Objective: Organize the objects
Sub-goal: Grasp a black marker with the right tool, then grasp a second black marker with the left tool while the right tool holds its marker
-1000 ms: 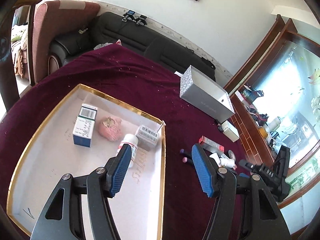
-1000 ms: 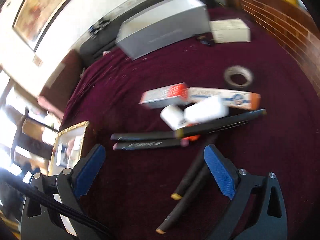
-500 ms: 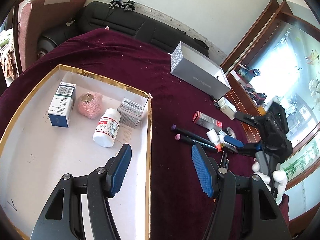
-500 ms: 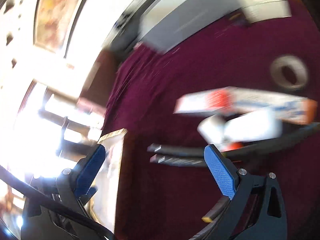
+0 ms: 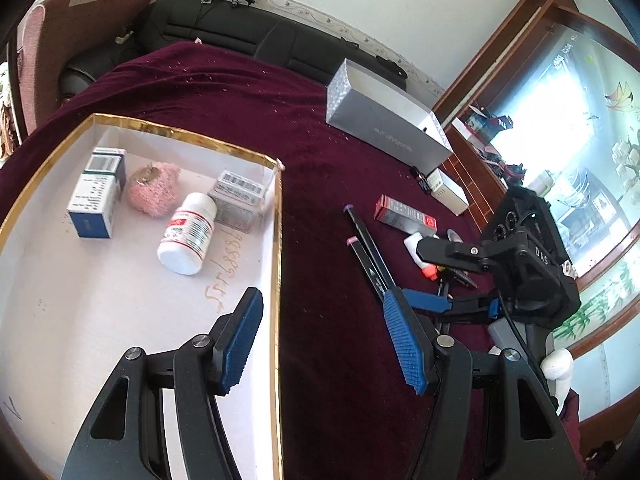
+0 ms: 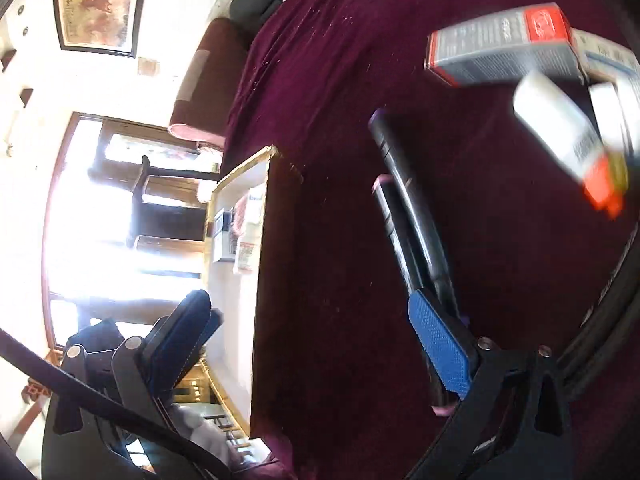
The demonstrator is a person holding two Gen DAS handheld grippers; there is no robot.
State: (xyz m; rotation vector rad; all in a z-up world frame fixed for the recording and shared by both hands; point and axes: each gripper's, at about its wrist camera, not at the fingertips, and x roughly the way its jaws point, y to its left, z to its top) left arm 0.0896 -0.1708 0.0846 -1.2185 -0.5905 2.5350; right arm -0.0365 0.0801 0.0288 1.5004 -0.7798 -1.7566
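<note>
A gold-rimmed white tray [image 5: 276,264] holds a white pill bottle [image 5: 187,233], a blue-and-white box [image 5: 95,197], a pink fluffy item [image 5: 154,193] and a grey barcode box [image 5: 239,200]. My left gripper [image 5: 320,340] is open and empty above the tray's right rim. On the maroon cloth lie two black pens [image 5: 366,248], a red-and-grey box [image 5: 404,215] and a small white tube [image 5: 416,245]. My right gripper [image 6: 316,344] is open, tilted sideways low over the pens [image 6: 408,216]; it also shows in the left wrist view [image 5: 440,276].
A long silver box [image 5: 384,124] and a small white box [image 5: 448,190] lie at the table's far side. A black sofa [image 5: 240,36] stands behind the table. A wooden cabinet with glass [image 5: 560,160] is at the right.
My right gripper has rolled sideways and dropped closer to the pens. My left gripper has shifted slightly, so the tray sits nearer in view.
</note>
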